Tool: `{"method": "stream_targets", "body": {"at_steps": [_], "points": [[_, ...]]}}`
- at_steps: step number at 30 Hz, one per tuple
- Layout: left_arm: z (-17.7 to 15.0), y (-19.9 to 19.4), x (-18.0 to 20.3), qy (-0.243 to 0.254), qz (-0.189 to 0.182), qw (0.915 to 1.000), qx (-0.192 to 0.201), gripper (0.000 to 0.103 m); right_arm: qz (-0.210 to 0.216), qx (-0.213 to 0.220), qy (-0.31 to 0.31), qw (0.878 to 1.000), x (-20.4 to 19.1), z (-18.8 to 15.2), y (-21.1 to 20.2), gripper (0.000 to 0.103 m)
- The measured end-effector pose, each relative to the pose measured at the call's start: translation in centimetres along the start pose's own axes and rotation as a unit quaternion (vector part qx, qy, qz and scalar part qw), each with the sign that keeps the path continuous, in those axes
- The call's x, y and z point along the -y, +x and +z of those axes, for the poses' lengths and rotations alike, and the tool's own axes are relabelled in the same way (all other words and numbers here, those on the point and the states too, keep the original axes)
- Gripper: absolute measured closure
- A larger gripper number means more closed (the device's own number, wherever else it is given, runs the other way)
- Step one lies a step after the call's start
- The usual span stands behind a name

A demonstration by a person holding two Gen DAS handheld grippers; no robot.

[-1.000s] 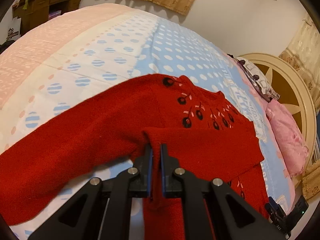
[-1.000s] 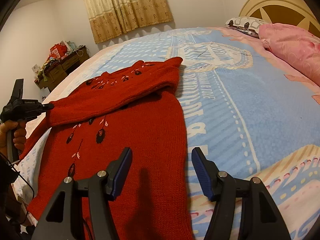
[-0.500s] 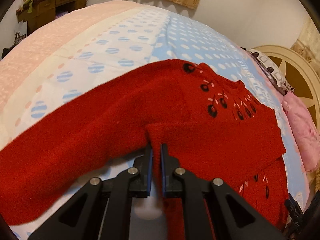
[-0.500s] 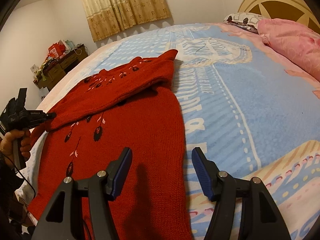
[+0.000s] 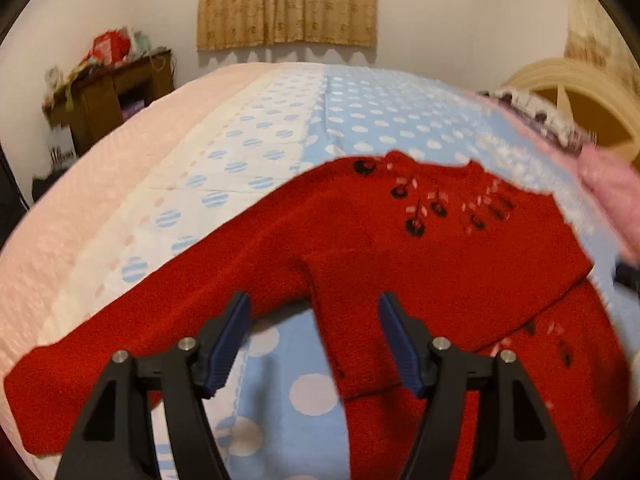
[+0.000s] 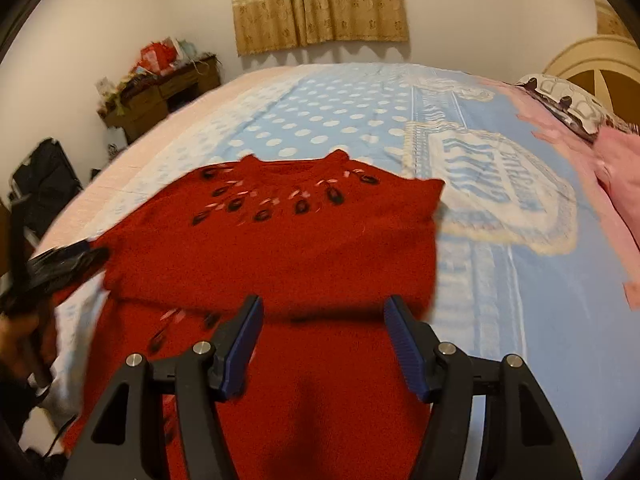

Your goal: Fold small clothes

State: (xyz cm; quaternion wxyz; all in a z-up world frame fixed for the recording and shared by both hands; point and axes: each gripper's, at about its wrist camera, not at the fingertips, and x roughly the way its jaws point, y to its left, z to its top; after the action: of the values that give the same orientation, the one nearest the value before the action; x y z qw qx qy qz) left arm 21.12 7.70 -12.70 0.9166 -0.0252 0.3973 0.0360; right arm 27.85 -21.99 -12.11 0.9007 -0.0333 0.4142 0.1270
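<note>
A red knitted sweater [image 5: 440,264] with dark embroidered flowers lies on the bed. One sleeve [image 5: 360,312] is folded across its chest; the other sleeve [image 5: 120,340] stretches out to the left. My left gripper [image 5: 314,336] is open and empty, its jaws either side of the folded sleeve's cuff. In the right wrist view the sweater [image 6: 280,248] lies ahead, and my right gripper [image 6: 324,340] is open and empty above its lower body. The left gripper [image 6: 60,264] shows at that view's left edge, blurred.
The bed has a blue polka-dot and pink cover [image 5: 360,120]. Pink pillows [image 6: 616,184] and a cream headboard [image 6: 592,64] are on the right. A cluttered wooden desk [image 6: 160,92] stands by the far wall under a curtain [image 6: 320,0].
My left gripper has opened and let go of the sleeve, which now lies folded on the sweater. Both grippers have swung to face the far wall.
</note>
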Motion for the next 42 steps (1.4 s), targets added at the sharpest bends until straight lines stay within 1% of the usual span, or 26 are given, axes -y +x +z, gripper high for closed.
{"method": "stream_targets", "body": {"at_steps": [1,2,4,5,6,7,10,11,14,16,18,19,21,22,24,28,30,33,42], "points": [[-0.2,0.7,0.2,0.008,0.008,0.9999,-0.009,0.034,-0.003,-0.012,0.004,1.0,0.3,0.2,1.0,0.039],[-0.4,1.3,0.4,0.014,0.015,0.9996,-0.017,0.034,-0.003,-0.036,0.015,0.999,0.8,0.3,2.9,0.039],[-1.2,2.6,0.2,0.022,0.029,0.9985,-0.041,0.034,0.002,-0.065,0.029,0.997,1.6,-0.4,4.6,0.039],[-1.6,3.1,-0.1,0.018,0.024,0.9984,-0.048,0.033,0.002,-0.06,0.026,0.998,1.7,-0.9,4.7,0.039],[-1.9,3.2,-0.6,0.009,0.014,0.9989,-0.043,0.032,0.001,-0.048,0.016,0.999,1.5,-1.2,4.2,0.039],[-2.1,3.1,-0.8,0.004,0.011,0.9992,-0.037,0.028,-0.002,-0.053,0.013,0.999,1.4,-1.3,3.9,0.039],[-2.3,3.0,-1.2,-0.004,0.001,0.9994,-0.035,0.026,-0.027,-0.079,0.006,0.996,0.4,-1.4,2.9,0.039],[-2.4,3.0,-1.3,-0.009,-0.001,0.9993,-0.036,0.026,-0.027,-0.077,0.006,0.997,-0.2,-1.2,2.4,0.039],[-2.4,2.8,-1.3,-0.019,-0.004,0.9991,-0.036,0.026,-0.009,-0.039,-0.023,0.999,-3.5,-0.3,0.9,0.039],[-2.5,2.5,-1.3,-0.023,-0.006,0.9991,-0.035,0.025,0.002,-0.033,-0.035,0.999,-5.4,-0.1,1.1,0.039],[-2.8,2.3,-1.2,-0.022,-0.002,0.9992,-0.034,0.021,0.028,-0.043,-0.041,0.998,-7.7,-0.3,2.5,0.039],[-2.9,2.3,-1.3,-0.022,-0.001,0.9992,-0.033,0.019,0.032,-0.048,-0.042,0.997,-8.3,-0.5,3.0,0.039],[-3.1,2.2,-1.5,-0.025,-0.004,0.9991,-0.033,0.019,0.041,-0.064,-0.044,0.996,-9.9,-1.4,4.8,0.039],[-3.1,2.3,-1.7,-0.028,-0.007,0.999,-0.034,0.019,0.042,-0.064,-0.045,0.996,-10.3,-1.7,5.0,0.038],[-3.2,2.4,-1.7,-0.029,-0.009,0.999,-0.033,0.018,0.026,-0.043,-0.059,0.997,-11.5,-2.3,4.9,0.037],[-3.5,2.3,-1.9,-0.025,-0.008,0.9993,-0.027,0.015,0.035,-0.045,-0.067,0.996,-13.0,-2.9,4.5,0.037],[-3.5,2.3,-2.1,-0.027,-0.01,0.9992,-0.027,0.015,0.027,-0.046,-0.088,0.995,-14.0,-3.2,4.5,0.037],[-3.6,2.3,-2.3,-0.03,-0.013,0.9991,-0.027,0.014,0.012,-0.043,-0.1,0.994,-15.0,-3.5,4.6,0.035],[-3.9,1.8,-3.0,-0.031,-0.015,0.9991,-0.026,0.014,0.012,-0.038,-0.113,0.993,-16.5,-4.3,4.2,0.034]]}}
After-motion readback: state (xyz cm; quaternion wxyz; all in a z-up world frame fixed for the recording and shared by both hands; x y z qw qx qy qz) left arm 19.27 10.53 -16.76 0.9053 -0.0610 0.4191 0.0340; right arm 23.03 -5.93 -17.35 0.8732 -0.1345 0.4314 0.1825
